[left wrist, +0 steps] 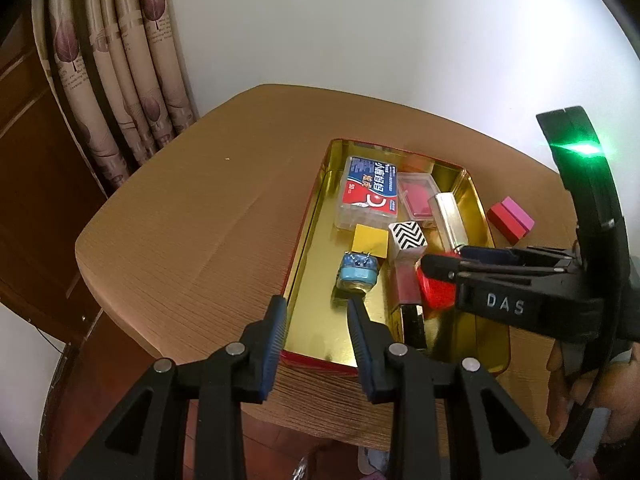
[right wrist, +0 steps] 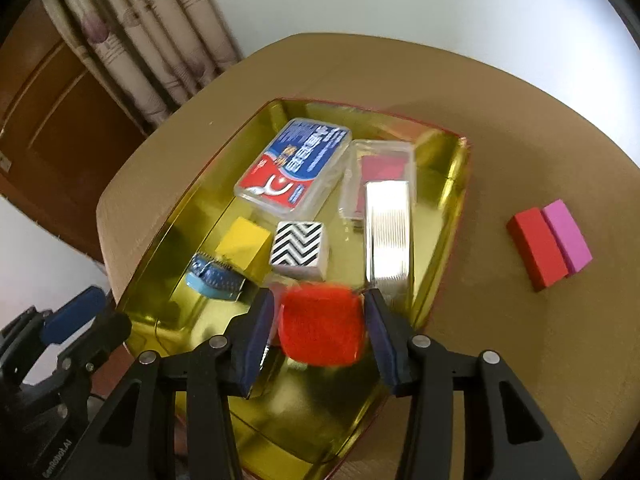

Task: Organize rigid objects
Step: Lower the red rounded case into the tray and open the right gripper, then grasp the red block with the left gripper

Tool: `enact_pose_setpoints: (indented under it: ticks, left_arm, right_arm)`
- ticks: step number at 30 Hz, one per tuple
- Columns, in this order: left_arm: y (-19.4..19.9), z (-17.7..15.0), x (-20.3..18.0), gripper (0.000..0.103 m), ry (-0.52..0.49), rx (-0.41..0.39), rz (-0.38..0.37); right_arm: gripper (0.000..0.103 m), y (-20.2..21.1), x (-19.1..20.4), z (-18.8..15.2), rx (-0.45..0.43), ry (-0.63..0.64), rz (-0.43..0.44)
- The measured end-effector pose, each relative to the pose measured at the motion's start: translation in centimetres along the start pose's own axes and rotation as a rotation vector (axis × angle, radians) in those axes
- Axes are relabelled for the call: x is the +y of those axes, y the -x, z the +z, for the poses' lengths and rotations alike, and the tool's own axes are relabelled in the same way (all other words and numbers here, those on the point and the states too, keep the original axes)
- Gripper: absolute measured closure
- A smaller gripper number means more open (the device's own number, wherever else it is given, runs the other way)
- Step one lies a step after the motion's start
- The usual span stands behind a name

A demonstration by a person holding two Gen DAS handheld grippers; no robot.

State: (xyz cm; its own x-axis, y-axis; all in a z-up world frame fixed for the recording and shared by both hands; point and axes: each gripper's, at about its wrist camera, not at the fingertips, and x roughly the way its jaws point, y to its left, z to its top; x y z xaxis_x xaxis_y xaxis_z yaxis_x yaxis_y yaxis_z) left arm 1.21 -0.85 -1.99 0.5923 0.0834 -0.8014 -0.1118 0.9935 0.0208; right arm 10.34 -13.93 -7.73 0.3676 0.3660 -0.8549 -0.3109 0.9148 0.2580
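A gold tray point(left wrist: 308, 216) point(right wrist: 168, 216) with a red outer wall sits on the brown table. My right gripper point(right wrist: 320, 312) point(left wrist: 440, 260) hangs low over the tray's near right part with a red block point(right wrist: 322, 324) point(left wrist: 436, 290) between its fingers. The block is blurred and thin gaps show at both pads, so the jaws look open around it. My left gripper point(left wrist: 316, 302) point(right wrist: 68, 320) stands open at the tray's near left corner, straddling the wall and holding nothing. A red-and-pink block point(right wrist: 550, 246) point(left wrist: 510, 220) lies on the table right of the tray.
In the tray lie a clear box with a blue-red label point(right wrist: 294, 166), a clear case with red inside point(right wrist: 382, 164), a silver bar point(right wrist: 388, 232), a zigzag cube point(right wrist: 300, 250), a yellow block point(right wrist: 242, 242) and a small blue item point(right wrist: 214, 278). Curtains point(left wrist: 120, 80) hang at the back left.
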Motion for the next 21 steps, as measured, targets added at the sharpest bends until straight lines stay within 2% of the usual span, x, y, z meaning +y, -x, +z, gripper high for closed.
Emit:
enact_pose_setpoints:
  ticks: [3, 8, 11, 13, 17, 21]
  left_arm:
    - [0.0, -0.1, -0.1, 0.071, 0.000, 0.000, -0.002]
    - [-0.4, -0.3, 0.0, 0.071, 0.000, 0.005, -0.004]
    - [-0.6, -0.3, -0.1, 0.071, -0.002, 0.009, -0.009]
    - [-0.6, -0.4, -0.4, 0.071, -0.011, 0.008, -0.006]
    - [-0.3, -0.5, -1.3, 0.071, -0.043, -0.003, -0.011]
    - [0.8, -0.4, -3.1, 0.071, -0.098, -0.034, -0.038]
  right_arm:
    - [0.051, 1.4, -0.4, 0.0, -0.043, -0.015, 0.012]
    - [0.051, 5.5, -2.3, -0.8, -0.177, -0.068, 0.071]
    - [0.051, 7.5, -5.0, -2.2, -0.260, -0.099, -0.019]
    - [0.051, 8.4, -7.8, -3.6, -0.289, -0.130, -0.110]
    - [0.051, 8.4, -13.9, -6.9, -0.266, -0.172, -0.334]
    - [0.051, 8.6, -18.2, -9.8, -0.226, -0.165, -0.500]
